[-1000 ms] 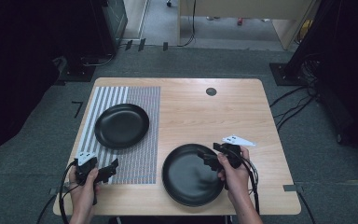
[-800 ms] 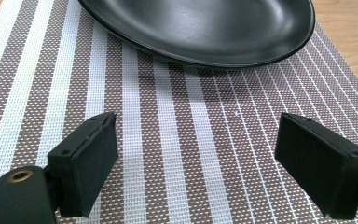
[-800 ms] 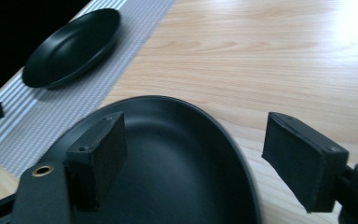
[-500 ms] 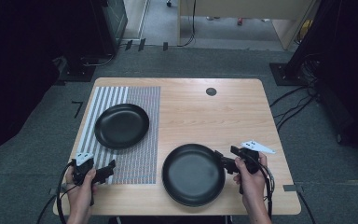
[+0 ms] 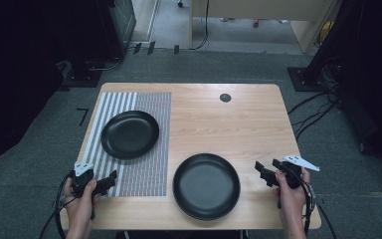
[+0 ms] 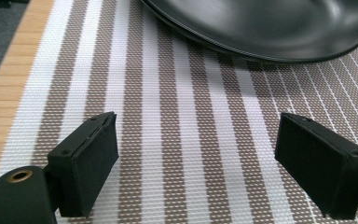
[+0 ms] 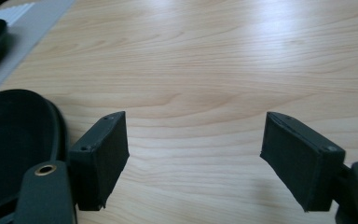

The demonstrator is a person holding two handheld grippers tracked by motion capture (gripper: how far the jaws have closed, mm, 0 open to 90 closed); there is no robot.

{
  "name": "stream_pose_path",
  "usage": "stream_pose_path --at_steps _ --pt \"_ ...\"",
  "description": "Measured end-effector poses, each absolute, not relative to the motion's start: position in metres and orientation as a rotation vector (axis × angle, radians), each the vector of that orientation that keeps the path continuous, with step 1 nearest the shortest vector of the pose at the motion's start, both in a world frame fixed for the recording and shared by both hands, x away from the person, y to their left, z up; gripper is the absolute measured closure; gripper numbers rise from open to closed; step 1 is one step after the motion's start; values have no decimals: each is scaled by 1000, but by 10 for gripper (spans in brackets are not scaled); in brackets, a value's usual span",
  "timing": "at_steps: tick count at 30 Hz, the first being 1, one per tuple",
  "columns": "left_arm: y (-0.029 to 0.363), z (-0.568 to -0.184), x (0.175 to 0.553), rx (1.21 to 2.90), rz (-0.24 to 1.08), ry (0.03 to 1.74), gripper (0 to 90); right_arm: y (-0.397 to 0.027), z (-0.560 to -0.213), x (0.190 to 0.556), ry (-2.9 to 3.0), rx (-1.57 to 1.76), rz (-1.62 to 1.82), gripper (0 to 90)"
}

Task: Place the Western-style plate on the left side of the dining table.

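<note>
A black plate point(image 5: 206, 185) lies on bare wood near the table's front edge; its rim point(image 7: 14, 140) shows at the left in the right gripper view. A second black plate point(image 5: 130, 133) rests on the striped placemat point(image 5: 144, 169), and its near edge point(image 6: 270, 28) crosses the top of the left gripper view. My right gripper point(image 5: 262, 173) is open and empty, just right of the front plate and apart from it, over bare wood point(image 7: 193, 154). My left gripper point(image 5: 110, 180) is open and empty over the mat's near left part point(image 6: 196, 149).
The wooden table point(image 5: 219, 124) has a small dark round inset point(image 5: 225, 97) near its back edge. Cables point(image 5: 308, 107) trail over the grey floor at the right. Dark equipment stands at the back left of the room.
My right gripper has drawn back rightward from the front plate's right rim to the bare wood beside it, jaws still wide. The left gripper has stayed put.
</note>
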State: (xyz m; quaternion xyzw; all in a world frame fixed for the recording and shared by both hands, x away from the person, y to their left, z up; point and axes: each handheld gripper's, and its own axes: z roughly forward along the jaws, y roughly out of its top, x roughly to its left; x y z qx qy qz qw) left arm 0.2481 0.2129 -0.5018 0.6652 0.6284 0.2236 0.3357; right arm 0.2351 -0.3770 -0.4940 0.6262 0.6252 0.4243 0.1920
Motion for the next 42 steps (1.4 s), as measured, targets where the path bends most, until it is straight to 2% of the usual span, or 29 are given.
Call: stream_pose_path --at_steps 7,22,42 --pt "222 -501 249 1755 617 1629 130 -401 -499 229 1704 1785 1131 227" --pt "231 -508 249 1790 590 1639 130 -432 -513 219 1715 1816 1023 227" --pt "225 -513 249 1824 619 1624 127 -441 -523 213 1739 1785 915 202"
